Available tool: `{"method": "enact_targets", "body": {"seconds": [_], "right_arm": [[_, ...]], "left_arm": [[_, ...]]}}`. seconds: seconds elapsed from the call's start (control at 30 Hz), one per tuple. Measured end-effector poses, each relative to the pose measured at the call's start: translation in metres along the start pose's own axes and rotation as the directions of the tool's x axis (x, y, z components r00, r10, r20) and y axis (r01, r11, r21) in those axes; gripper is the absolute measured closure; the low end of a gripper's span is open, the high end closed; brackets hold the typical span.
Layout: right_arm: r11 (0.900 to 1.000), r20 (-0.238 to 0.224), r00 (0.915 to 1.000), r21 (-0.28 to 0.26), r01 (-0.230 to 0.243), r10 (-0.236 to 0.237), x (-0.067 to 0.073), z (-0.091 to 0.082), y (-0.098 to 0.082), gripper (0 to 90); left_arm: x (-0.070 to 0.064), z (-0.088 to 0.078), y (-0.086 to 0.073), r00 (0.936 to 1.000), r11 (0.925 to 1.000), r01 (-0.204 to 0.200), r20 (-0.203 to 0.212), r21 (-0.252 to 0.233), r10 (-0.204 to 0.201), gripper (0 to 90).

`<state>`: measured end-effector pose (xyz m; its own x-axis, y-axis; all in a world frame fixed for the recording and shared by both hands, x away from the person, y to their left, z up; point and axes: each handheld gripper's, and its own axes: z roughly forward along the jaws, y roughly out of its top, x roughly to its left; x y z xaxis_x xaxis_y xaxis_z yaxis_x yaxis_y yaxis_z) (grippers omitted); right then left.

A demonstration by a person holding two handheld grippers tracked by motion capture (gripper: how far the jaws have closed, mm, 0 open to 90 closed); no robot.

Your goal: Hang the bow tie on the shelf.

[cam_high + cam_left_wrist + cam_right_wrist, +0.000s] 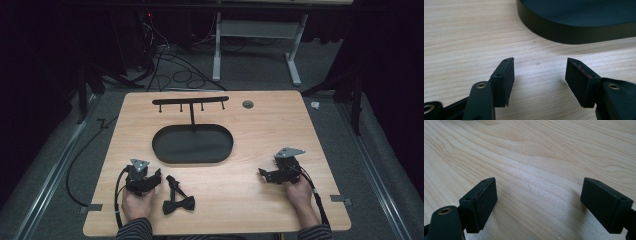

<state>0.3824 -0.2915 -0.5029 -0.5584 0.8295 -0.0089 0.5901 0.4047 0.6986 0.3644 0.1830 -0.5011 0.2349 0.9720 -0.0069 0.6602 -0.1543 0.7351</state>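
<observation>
Resting low on the wood surface (260, 125), both grippers: L gripper (150, 176) fingers wide, nothing between, just beside bow tie (177, 198); R gripper (267, 175) fingers wide too. Black tray (192, 145) w/ hook rack (190, 102) sits mid-surface.

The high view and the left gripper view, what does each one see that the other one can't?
The high view alone takes in the bow tie, the hook rack, the right claw and both hands. The left gripper view alone gives a close look at the open left claw, with bare wood between its pads. Both share the wooden table and the black oval tray.
</observation>
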Motion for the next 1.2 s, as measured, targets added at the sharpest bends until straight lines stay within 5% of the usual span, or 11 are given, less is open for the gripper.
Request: {"method": "enact_targets", "body": {"seconds": [0.53, 1.2], "right_arm": [[1.0, -0.001, 1.0, -0.001, 0.01, -0.01, 0.0, 0.0, 0.0, 15.0], [1.0, -0.004, 0.9999, -0.003, 0.01, -0.01, 0.0, 0.0, 0.0, 14.9]], "left_arm": [[-0.019, -0.019, 0.015, 0.9972, 0.9995, -0.03, 0.069, -0.008, 0.03, 43.2], [-0.034, -0.028, 0.011, 0.983, 0.9988, -0.048, 0.177, -0.01, 0.049, 42.1]]}}
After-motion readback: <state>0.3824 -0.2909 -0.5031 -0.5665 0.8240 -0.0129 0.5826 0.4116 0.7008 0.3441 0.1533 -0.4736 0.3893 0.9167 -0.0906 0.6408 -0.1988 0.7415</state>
